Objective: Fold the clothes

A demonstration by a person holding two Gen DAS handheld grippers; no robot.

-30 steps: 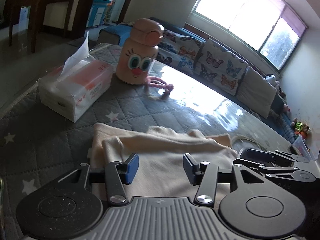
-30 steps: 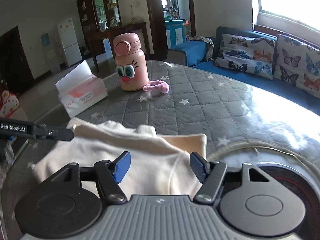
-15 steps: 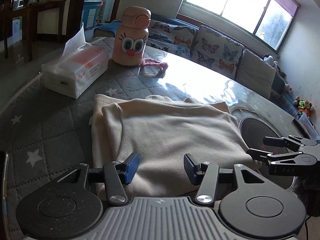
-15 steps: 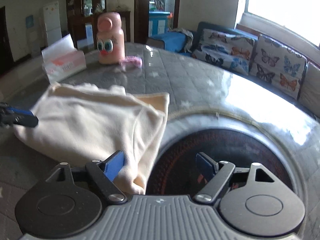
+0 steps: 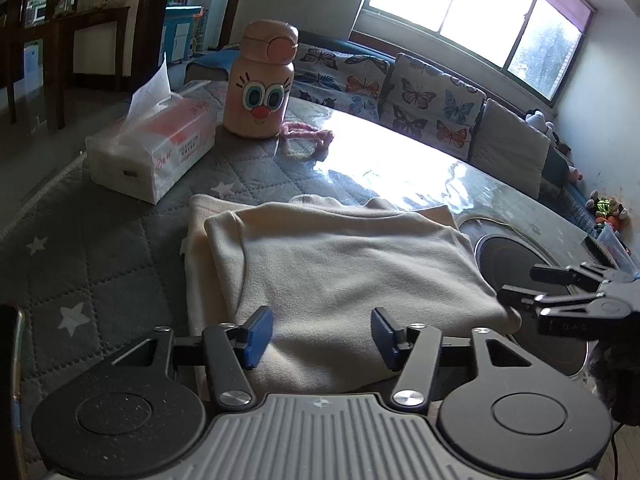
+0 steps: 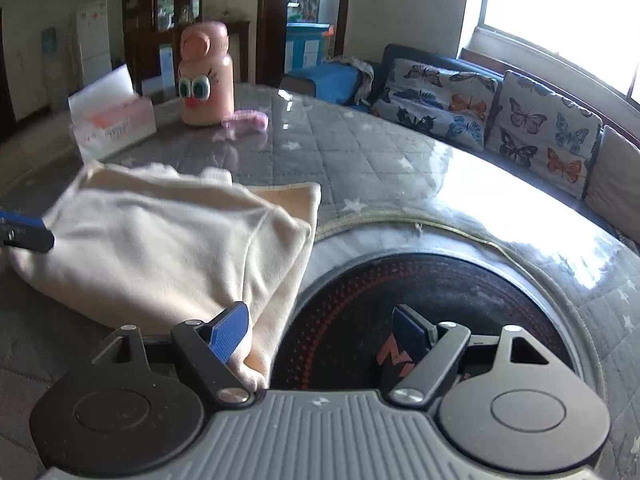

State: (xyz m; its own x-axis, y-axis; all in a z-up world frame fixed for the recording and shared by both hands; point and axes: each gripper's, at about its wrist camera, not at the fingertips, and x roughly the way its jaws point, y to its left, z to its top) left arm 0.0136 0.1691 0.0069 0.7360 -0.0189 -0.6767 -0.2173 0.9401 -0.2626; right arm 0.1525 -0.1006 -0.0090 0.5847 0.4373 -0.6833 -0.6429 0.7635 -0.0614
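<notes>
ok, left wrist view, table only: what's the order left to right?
tissue box → pink cartoon bottle → pink hair tie → round black cooktop → right gripper. The folded cream garment spans the middle, so I left it unranked.

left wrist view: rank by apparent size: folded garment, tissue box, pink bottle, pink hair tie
1. folded garment, nearest the camera, so inflated
2. tissue box
3. pink bottle, close to the box, ranking unsure
4. pink hair tie

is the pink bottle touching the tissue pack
Apart. In the left wrist view a strip of grey quilted cover shows between the pink bottle and the tissue pack; the right wrist view shows that gap too.
</notes>
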